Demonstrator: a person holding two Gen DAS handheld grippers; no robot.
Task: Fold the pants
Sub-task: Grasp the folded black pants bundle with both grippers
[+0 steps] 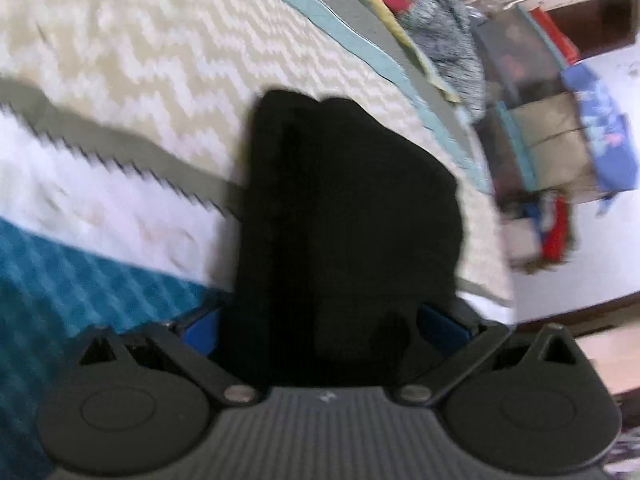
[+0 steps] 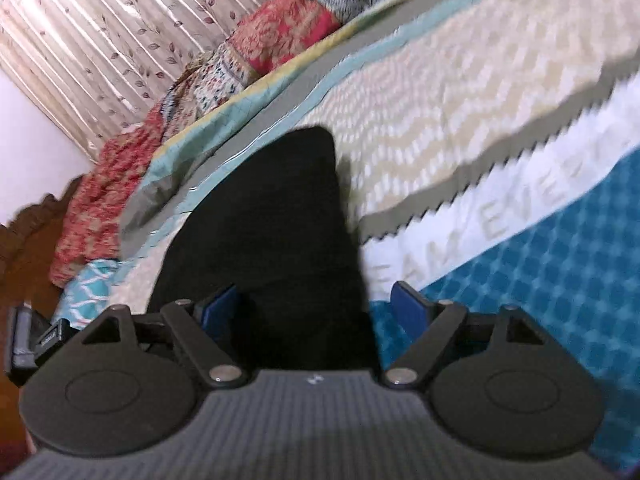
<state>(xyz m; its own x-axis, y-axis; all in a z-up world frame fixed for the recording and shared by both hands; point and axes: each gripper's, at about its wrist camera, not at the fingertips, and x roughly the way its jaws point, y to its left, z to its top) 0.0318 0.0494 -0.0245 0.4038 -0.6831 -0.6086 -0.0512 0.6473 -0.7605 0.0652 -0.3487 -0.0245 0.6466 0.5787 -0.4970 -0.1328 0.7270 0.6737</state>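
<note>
The black pants (image 1: 344, 216) lie folded in a thick stack on the bed, straight ahead in the left wrist view. My left gripper (image 1: 322, 320) has its blue pads (image 1: 440, 326) spread wide, one on each side of the near end of the stack. In the right wrist view the pants (image 2: 280, 240) taper away towards the far side. My right gripper (image 2: 316, 304) is open too, its blue pads (image 2: 408, 304) apart, the left pad against the cloth. Both views are blurred.
The bedspread (image 1: 140, 60) has cream zigzag, white and teal (image 2: 540, 260) bands. Rumpled patterned quilts (image 2: 256, 52) lie along the far edge before a curtain (image 2: 100, 20). Boxes and clutter (image 1: 552, 140) stand beyond the bed's side.
</note>
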